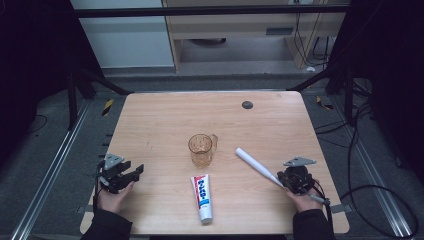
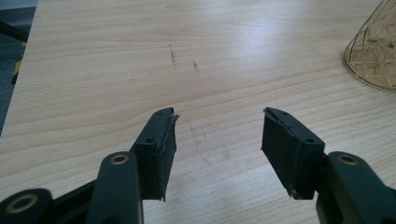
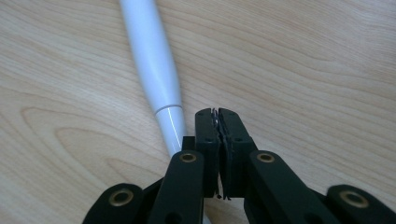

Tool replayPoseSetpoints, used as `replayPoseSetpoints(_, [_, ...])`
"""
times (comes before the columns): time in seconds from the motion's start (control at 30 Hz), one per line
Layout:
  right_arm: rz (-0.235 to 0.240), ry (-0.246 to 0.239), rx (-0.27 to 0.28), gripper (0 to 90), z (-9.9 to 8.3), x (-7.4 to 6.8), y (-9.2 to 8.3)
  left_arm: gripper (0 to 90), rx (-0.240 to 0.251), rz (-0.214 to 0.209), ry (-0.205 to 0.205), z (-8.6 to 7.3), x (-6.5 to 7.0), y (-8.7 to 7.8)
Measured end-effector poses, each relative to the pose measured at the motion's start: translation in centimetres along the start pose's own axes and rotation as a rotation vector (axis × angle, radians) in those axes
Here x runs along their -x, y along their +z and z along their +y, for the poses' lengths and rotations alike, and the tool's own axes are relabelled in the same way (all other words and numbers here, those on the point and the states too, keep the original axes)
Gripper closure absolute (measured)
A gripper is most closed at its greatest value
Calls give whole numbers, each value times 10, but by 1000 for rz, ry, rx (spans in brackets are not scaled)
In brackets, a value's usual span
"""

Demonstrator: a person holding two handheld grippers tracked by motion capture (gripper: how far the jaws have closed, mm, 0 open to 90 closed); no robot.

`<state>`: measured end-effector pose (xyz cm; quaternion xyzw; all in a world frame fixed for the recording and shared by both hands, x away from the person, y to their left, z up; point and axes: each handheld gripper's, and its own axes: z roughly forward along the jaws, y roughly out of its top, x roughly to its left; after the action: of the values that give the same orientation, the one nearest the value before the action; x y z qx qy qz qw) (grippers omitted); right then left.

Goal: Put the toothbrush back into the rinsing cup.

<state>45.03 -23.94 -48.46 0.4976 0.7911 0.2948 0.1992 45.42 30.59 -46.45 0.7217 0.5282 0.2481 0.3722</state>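
Note:
A white toothbrush handle [image 1: 255, 165] lies slanted on the wooden table [image 1: 150, 115], right of centre. My right gripper [image 1: 282, 177] sits at its near end, held by a hand at the bottom right. In the right gripper view the jaws of the right gripper [image 3: 217, 112] are shut on each other with nothing between them, and the toothbrush handle [image 3: 149, 51] runs just beside their left side. My left gripper [image 1: 136, 172] rests at the table's left edge. In its own view the left gripper [image 2: 219, 123] stands open over bare wood.
An amber glass mug [image 1: 202, 149] stands mid-table, and its base edge shows as the mug [image 2: 373, 51] in the left gripper view. A toothpaste tube [image 1: 202, 197] lies near the front edge. A dark round cap [image 1: 247, 104] marks the far side.

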Motion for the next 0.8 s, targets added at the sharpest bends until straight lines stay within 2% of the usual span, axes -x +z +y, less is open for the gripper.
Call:
replayPoseSetpoints(0.27, [36, -7, -4, 869, -4, -8, -4, 439, 1, 0, -1, 0, 0, 0])
replayPoseSetpoints(0.3, [54, -5, -1, 868, -5, -10, -6, 439, 0, 0, -3, 0, 0, 0])
replayPoseSetpoints(0.43, [77, -12, 2, 868, -6, -15, -7, 440, 0, 0, -4, 0, 0, 0])
replayPoseSetpoints(0.8, [122, -30, 2, 865, -7, -27, -7, 439, 1, 0, -2, 0, 0, 0])
